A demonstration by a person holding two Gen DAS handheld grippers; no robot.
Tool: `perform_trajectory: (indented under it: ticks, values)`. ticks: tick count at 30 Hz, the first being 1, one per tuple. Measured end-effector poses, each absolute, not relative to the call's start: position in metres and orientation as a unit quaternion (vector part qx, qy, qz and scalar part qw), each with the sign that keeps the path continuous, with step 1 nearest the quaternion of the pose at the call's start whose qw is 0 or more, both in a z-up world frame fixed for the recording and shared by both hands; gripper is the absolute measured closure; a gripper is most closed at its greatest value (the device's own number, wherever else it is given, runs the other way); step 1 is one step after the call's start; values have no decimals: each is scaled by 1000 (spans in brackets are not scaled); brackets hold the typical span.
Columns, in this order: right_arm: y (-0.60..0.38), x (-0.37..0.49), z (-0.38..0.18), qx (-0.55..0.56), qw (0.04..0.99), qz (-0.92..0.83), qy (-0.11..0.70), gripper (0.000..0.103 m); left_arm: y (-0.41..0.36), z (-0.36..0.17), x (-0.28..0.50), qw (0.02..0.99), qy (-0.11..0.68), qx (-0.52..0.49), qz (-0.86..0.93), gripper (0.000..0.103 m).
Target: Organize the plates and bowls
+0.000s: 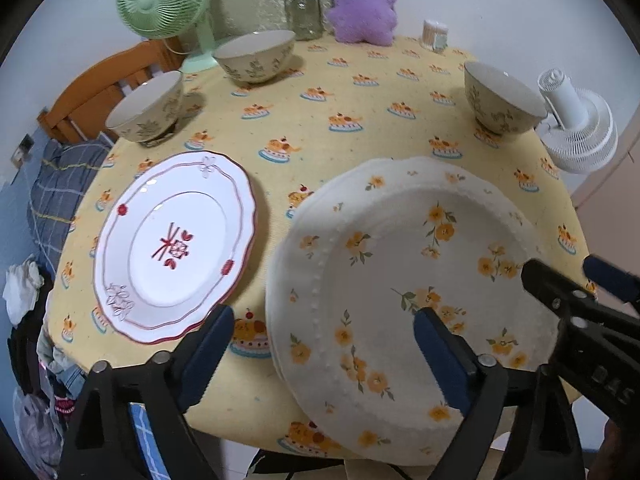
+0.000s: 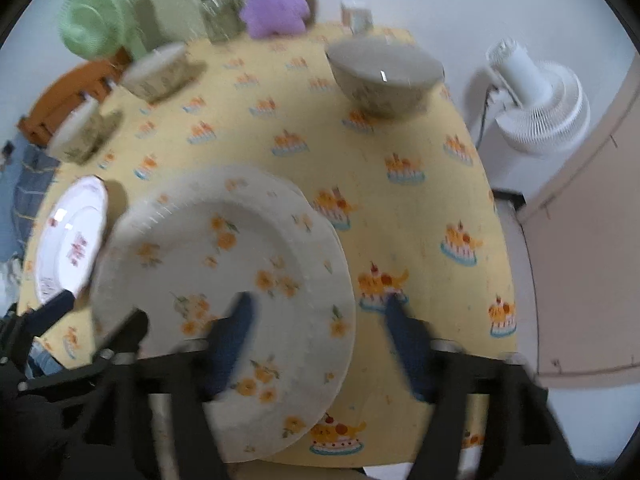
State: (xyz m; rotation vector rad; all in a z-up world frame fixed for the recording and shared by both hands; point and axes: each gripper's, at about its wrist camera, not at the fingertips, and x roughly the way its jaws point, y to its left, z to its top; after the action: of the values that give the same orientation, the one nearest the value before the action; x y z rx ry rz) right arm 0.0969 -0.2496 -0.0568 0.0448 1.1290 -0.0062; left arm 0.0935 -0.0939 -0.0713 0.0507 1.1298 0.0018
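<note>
The floral plates (image 1: 404,280) lie stacked at the counter's (image 1: 304,136) near edge, beside the red-patterned plate (image 1: 176,244). The left hand-held gripper (image 1: 324,356) stands wide open, holding nothing, one finger over the stack. The right hand-held gripper (image 2: 324,344) also gapes empty, straddling the stack's rim.

Left wrist view, looking down. Left gripper (image 1: 324,344) jaws spread wide, nothing pinched: one blue finger over bare cloth between the two plates, the other over the yellow-flowered plate (image 1: 404,280). That plate tops a stack near the front edge of the tabletop (image 1: 304,128), which carries a yellow cake-print cloth. Red-patterned plate (image 1: 176,244) lies just left of it, apart. Three floral bowls upright: left bowl (image 1: 148,108), rear bowl (image 1: 256,56), right bowl (image 1: 502,100). Right gripper (image 1: 560,276) enters at right, over the flowered plate's rim. Green fan (image 1: 162,0), glass jar (image 1: 303,12), purple plush (image 1: 364,2) at rear.
</note>
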Motion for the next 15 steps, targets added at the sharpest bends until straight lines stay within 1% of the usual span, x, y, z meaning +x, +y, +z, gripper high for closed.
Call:
perform_trajectory:
  ticks: [6,15]
  values:
    - [-231,96,-36,3,861,27,508,20,-82,-55,88,857,516,9,5,2]
    - [-196,99,-22,12,871,22,490,20,-41,-43,97,868,497,0,-13,2]
